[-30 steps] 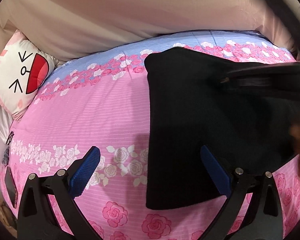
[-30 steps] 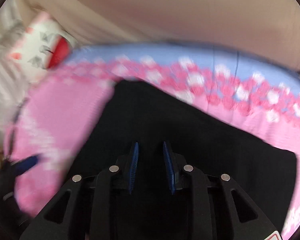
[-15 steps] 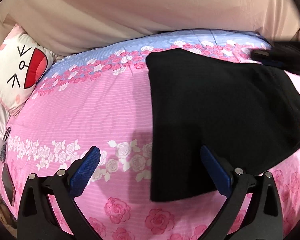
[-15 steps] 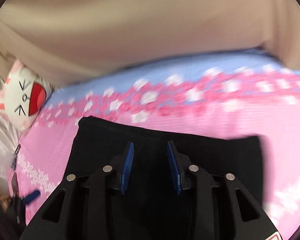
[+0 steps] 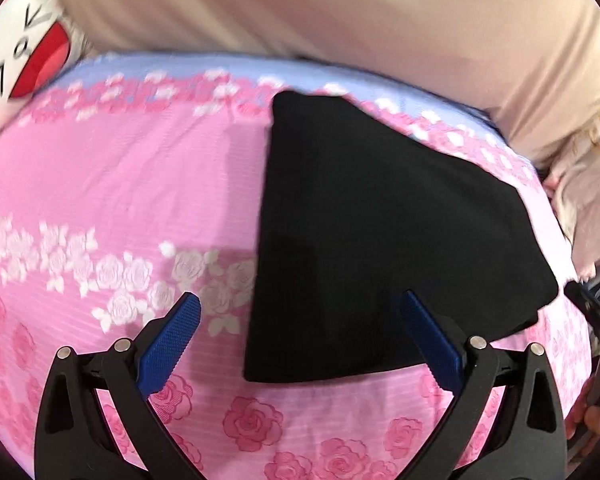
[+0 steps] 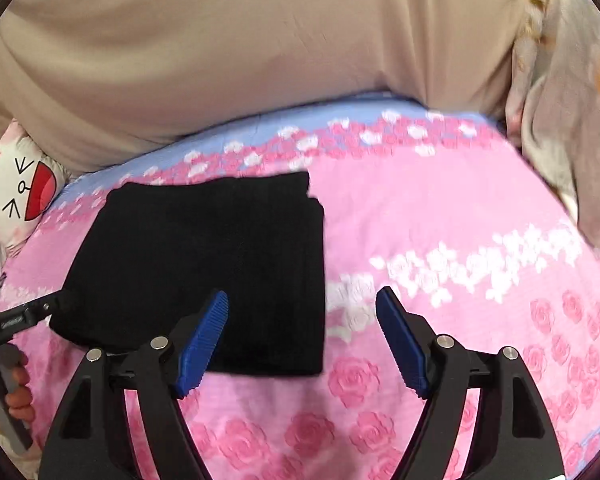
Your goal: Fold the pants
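Both the left gripper [image 5: 300, 336] and right gripper [image 6: 302, 334] are hovering spread and empty over the folded black pants [image 6: 220, 264], the right's jaws having just been opening.

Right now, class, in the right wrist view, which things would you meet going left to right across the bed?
Cat pillow → black pants → white rose band → pale floral blanket.

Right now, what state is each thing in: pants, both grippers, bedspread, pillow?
Black pants: folded into a compact rectangle, lying flat, held by nothing.
Left gripper: open, empty, jaws straddling the pants' near edge.
Right gripper: open, empty, jaws just opened.
Pink floral bedspread: spread flat under the pants.
Cartoon pillow: lying at the bed's edge.
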`<state>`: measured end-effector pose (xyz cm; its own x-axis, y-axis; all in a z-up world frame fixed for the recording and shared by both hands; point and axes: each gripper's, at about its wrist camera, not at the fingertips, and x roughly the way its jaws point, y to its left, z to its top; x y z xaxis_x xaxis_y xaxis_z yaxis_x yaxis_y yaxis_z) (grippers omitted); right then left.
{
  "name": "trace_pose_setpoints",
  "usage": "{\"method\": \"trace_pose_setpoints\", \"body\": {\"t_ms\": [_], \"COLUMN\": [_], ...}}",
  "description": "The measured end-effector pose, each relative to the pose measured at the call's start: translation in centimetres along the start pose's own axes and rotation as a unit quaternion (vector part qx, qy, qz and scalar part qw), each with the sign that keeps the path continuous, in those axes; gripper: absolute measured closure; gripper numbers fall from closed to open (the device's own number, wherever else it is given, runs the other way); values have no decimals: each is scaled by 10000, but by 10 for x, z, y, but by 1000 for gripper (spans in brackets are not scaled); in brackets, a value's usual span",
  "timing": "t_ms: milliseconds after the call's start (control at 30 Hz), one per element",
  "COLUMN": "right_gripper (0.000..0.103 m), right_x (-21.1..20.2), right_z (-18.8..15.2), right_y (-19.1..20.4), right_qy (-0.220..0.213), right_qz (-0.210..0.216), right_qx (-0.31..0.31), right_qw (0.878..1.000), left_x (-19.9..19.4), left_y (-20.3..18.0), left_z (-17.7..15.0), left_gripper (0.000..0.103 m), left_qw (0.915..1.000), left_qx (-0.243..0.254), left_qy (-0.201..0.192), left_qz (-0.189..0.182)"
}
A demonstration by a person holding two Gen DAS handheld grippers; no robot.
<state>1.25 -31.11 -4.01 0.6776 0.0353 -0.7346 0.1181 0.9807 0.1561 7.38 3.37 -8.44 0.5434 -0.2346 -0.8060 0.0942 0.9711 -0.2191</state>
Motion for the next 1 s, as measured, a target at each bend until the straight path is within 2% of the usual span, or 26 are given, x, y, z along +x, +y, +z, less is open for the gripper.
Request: {"method": "trace_pose_setpoints", "body": {"t_ms": [33,100,167,233,333,400,433,467,500,533,567,633,733,867,933,967,1000], "right_gripper": [28,28,28,28,23,23,26,46,61,65,69,72,73,71,64,53,45], "right_x": [9,21,32,42,49,52,54,54,51,45,37,17,-12,-37,-34,-29,-27], "right_z": [-5,-10,-15,-18,-20,-17,-14,-12,-11,-8,-5,0,-7,-43,-69,-84,-91], "right_y": [-7,-13,-15,-15,-14,-12,-11,-8,-6,-4,-3,-3,1,-9,-12,-15,-17], "right_qy": [186,419,543,642,556,538,530,543,523,491,437,351,334,656,987,1154,1217], "right_qz": [176,540,872,1144,1365,1445,1479,1461,1503,1536,1566,1714,1811,1784,1710,1519,1402], "right_qx": [220,533,803,1059,1349,1375,1371,1291,1252,1210,1156,1117,948,896,886,835,832], "right_qw": [9994,9962,9915,9857,9798,9784,9780,9793,9793,9795,9799,9782,9783,9777,9763,9781,9791], "left_x": [11,23,17,21,20,20,21,22,24,18,10,-10,-38,-60,-65,-62,-60], "left_y": [7,17,17,13,5,0,-1,-3,-4,-8,-10,-13,-10,-13,-12,-11,-9], "left_z": [-1,-3,-3,-1,1,2,4,7,11,14,18,21,17,-9,-34,-42,-50], "left_gripper": [5,5,5,5,5,5,12,25,39,63,74,82,82,82,78,75,67], "left_qw": [9996,9963,9951,9920,9940,9944,9942,9940,9936,9942,9952,9956,9928,9889,9880,9887,9901], "left_qx": [-167,-598,-807,-859,-817,-802,-790,-720,-643,-553,-424,-261,-191,-27,17,30,44], "left_qy": [224,488,282,410,179,181,231,280,365,364,301,218,360,712,896,950,983], "left_qz": [-20,-379,-498,-830,-711,-664,-700,-773,-850,-846,-825,-878,-1125,-1303,-1261,-1159,-997]}}
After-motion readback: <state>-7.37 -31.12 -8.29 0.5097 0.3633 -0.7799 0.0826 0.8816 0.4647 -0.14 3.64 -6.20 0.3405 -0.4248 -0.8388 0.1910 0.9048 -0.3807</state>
